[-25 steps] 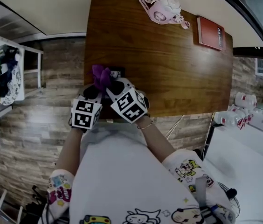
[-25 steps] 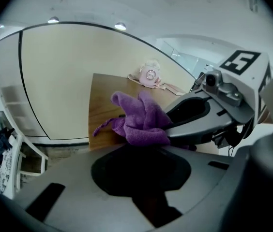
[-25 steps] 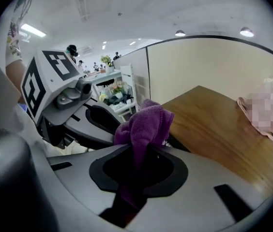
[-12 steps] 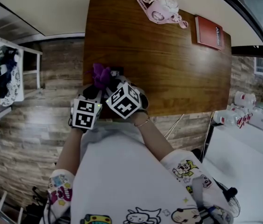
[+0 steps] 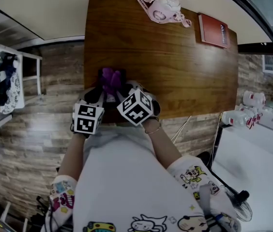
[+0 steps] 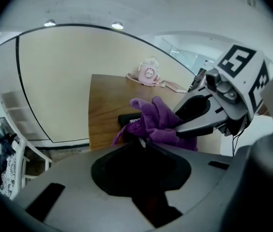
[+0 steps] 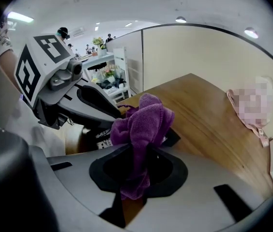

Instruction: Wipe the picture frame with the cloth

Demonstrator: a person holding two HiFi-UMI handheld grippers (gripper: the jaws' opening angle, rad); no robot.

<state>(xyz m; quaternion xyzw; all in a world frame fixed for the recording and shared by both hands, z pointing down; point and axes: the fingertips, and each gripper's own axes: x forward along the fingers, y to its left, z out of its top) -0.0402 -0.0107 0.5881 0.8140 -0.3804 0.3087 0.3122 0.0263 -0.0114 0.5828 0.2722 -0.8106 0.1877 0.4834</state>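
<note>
A small black picture frame [image 5: 122,75] lies near the front left edge of the wooden table [image 5: 175,66]. My left gripper [image 5: 99,94] stands at the frame's near edge, and its jaws close on that edge [image 6: 127,118]. The purple cloth [image 5: 111,79] sits bunched on top of the frame. My right gripper [image 5: 120,89] is shut on it, and the cloth [image 7: 144,122] runs down between its jaws. In the left gripper view the right gripper [image 6: 194,117] presses the cloth [image 6: 158,122] onto the frame. Most of the frame [image 7: 171,138] is hidden under the cloth.
A pink clock-like item with a strap [image 5: 163,8] and a red book [image 5: 213,30] lie at the table's far edge. A white shelf with clutter [image 5: 10,76] stands to the left. White bottles [image 5: 257,115] sit on a surface to the right.
The right gripper has slid the purple cloth a little to the right across the frame. The left gripper has stayed where it was.
</note>
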